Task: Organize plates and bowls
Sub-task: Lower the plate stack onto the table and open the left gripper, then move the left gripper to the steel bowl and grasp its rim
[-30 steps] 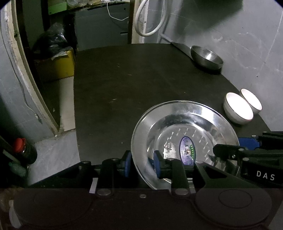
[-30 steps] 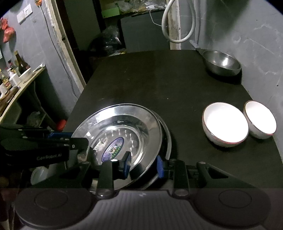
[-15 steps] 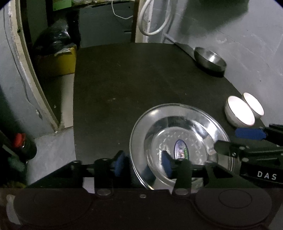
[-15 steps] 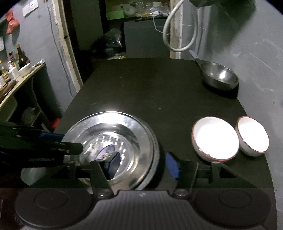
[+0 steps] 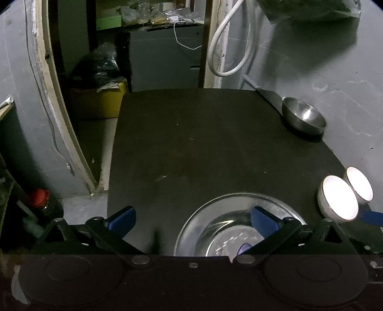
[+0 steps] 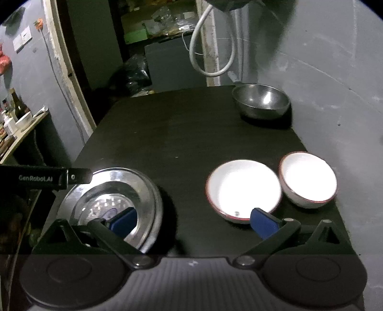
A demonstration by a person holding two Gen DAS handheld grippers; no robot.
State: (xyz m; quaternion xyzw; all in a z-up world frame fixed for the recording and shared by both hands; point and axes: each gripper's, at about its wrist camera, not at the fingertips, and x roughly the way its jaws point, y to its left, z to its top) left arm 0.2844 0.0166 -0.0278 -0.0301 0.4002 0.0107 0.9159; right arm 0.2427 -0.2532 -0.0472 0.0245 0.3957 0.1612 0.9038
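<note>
Both grippers, left (image 5: pixel 192 221) and right (image 6: pixel 194 221), are opening, gripping nothing; steel plates (image 6: pixel 143 189) lie beside two white bowls (image 6: pixel 243 186), metal bowl (image 6: pixel 262 100) far back.

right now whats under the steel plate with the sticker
A second steel plate's rim shows beneath the stickered steel plate, resting on the black table. Whether more plates lie underneath is hidden.

I take this for a home kitchen corner: bowls (image 6: pixel 243 189) and plates (image 6: pixel 115 203) on a dark table (image 6: pixel 179 134), bottles (image 6: pixel 18 106), cluttered shelf (image 6: pixel 158 21)
</note>
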